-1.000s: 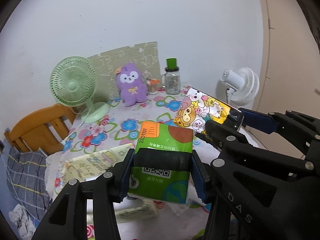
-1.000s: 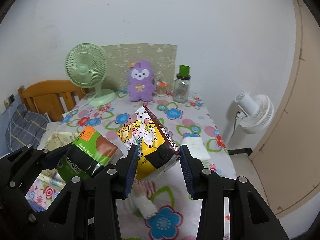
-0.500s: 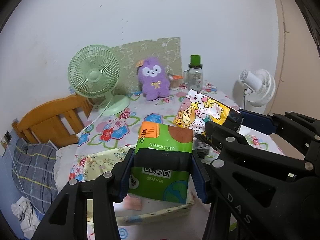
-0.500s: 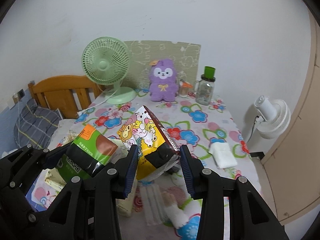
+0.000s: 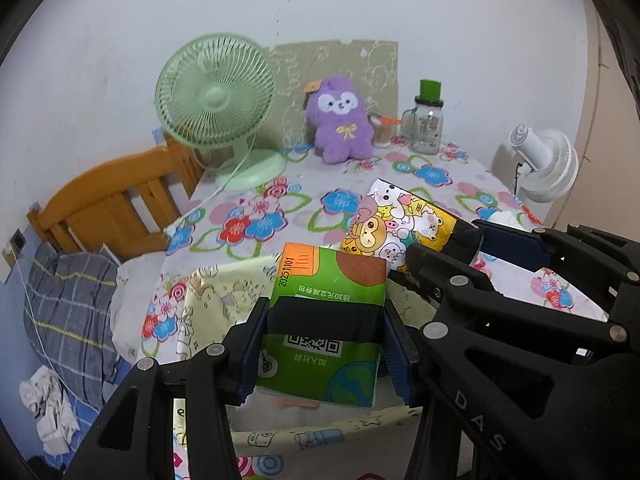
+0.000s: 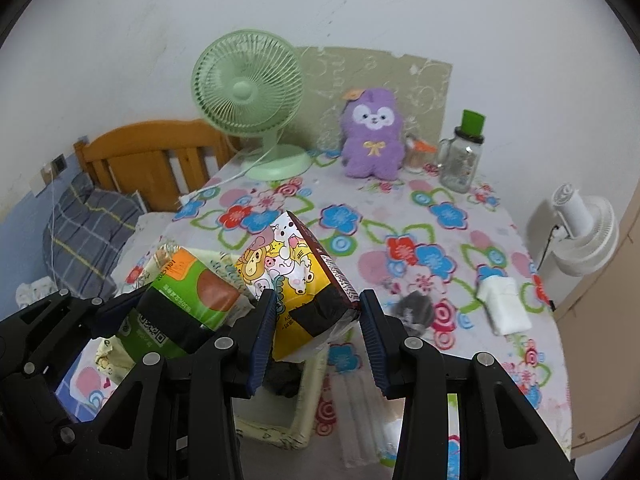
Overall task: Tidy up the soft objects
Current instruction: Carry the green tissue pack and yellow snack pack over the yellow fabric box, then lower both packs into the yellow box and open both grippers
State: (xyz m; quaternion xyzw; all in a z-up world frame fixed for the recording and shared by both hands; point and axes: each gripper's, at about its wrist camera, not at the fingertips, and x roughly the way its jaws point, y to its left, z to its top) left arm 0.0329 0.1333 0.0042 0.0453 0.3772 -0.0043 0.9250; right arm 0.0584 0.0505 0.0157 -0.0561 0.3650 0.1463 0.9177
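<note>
Green plastic-wrapped tissue pack sits clamped in my left gripper, yellow cartoon-print tissue pack clamped in my right gripper, both above the pale-yellow fabric bin.

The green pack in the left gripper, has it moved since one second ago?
Yes. With the left gripper, the green pack has come over the cloth box, which lay beside and below it; the green fan appears nearer.

wall: plain white ahead of me | wooden headboard: left | my table: floral cloth | white fan: right
</note>
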